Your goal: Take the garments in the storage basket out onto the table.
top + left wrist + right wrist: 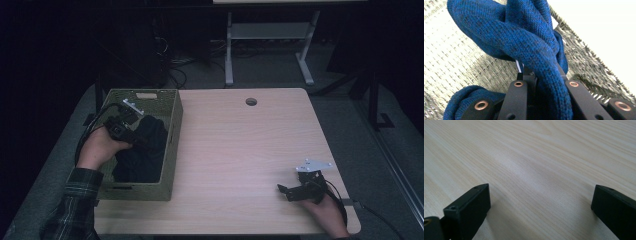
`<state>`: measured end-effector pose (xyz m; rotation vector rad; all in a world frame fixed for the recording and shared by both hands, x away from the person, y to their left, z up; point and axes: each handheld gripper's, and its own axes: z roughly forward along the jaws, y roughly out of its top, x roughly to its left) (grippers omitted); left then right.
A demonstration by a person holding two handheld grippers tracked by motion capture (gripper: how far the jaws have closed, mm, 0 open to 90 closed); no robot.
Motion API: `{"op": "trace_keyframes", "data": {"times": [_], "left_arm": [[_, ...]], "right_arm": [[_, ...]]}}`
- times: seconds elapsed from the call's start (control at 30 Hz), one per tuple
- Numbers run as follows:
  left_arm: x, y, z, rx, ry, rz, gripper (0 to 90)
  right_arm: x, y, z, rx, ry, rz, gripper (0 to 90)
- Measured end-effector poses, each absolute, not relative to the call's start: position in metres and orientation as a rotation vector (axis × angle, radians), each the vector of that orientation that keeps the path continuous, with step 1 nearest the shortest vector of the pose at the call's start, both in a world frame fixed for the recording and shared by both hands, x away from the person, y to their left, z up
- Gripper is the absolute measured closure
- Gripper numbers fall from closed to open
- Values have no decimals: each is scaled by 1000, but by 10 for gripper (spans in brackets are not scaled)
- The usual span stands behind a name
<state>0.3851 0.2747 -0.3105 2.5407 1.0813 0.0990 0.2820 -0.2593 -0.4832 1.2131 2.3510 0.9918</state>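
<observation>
A woven olive basket [173, 131] stands at the table's left edge. In it lies a dark blue knitted garment [144, 159]. My left gripper [141, 138] reaches into the basket and is shut on a fold of that garment. In the left gripper view the blue knit [524, 37] bunches between the black jaws of my left gripper [544, 80] and drapes over them, above the basket's woven floor [456, 62]. My right gripper [283, 190] rests low at the table's front right, open. In its own view my right gripper [541, 200] has only bare light wood [536, 150] between its jaws.
The wooden table [240, 145] has a round cable hole [251, 101] near its far edge. Beyond it a white desk frame [229, 55] stands on grey carpet, with cables to its left. A cable [372, 212] trails off the front right corner.
</observation>
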Motion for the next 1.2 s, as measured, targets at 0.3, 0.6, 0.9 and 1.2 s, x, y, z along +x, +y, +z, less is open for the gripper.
{"op": "trace_keyframes", "data": {"times": [0.3,0.6,0.9,1.2], "left_arm": [[383,275,-290,2539,1069,131,796],[383,274,-265,2533,1043,166,801],[382,270,-244,2530,1024,178,801],[379,270,-224,2514,1010,214,804]], "right_arm": [[282,-259,-483,1213,2351,992,20],[282,-259,-483,1213,2350,993,20],[282,-259,-483,1213,2350,993,20],[282,-259,-483,1213,2350,993,20]]}}
